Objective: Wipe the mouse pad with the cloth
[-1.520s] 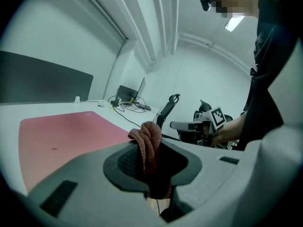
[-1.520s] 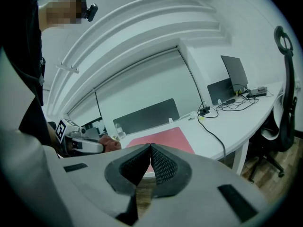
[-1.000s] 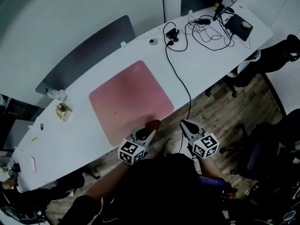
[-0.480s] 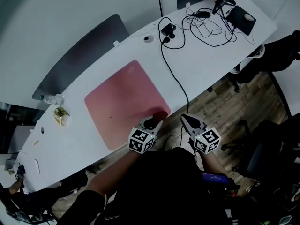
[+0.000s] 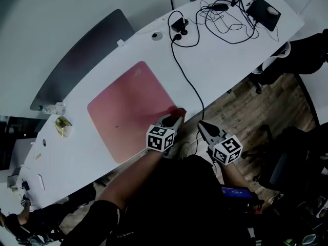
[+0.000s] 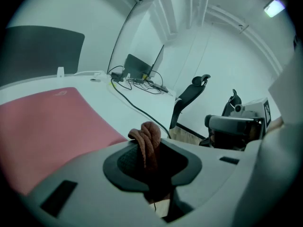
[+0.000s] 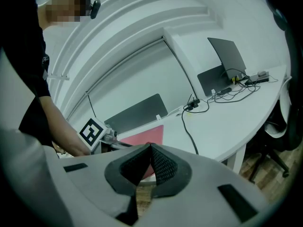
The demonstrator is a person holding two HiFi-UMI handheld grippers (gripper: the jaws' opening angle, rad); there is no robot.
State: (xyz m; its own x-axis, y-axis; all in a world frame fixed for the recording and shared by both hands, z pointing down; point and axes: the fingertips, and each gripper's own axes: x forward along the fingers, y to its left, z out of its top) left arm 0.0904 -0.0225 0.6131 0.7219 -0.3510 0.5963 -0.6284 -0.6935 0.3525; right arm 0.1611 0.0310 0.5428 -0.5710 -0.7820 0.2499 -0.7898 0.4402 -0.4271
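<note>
Your left tool (image 5: 173, 119) is clamped on the bunched red cloth (image 5: 179, 112) at the near right corner of the pink mouse pad (image 5: 128, 106), by the near edge of the surface (image 5: 230, 50). Wiping looks barely begun: press down, sweep across. Your right tool (image 5: 204, 126) hangs closed, empty.

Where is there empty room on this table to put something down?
Bare white table lies between the long black cable and the near edge, and between the mouse pad and the small packet. The far end is crowded with tangled cables.
</note>
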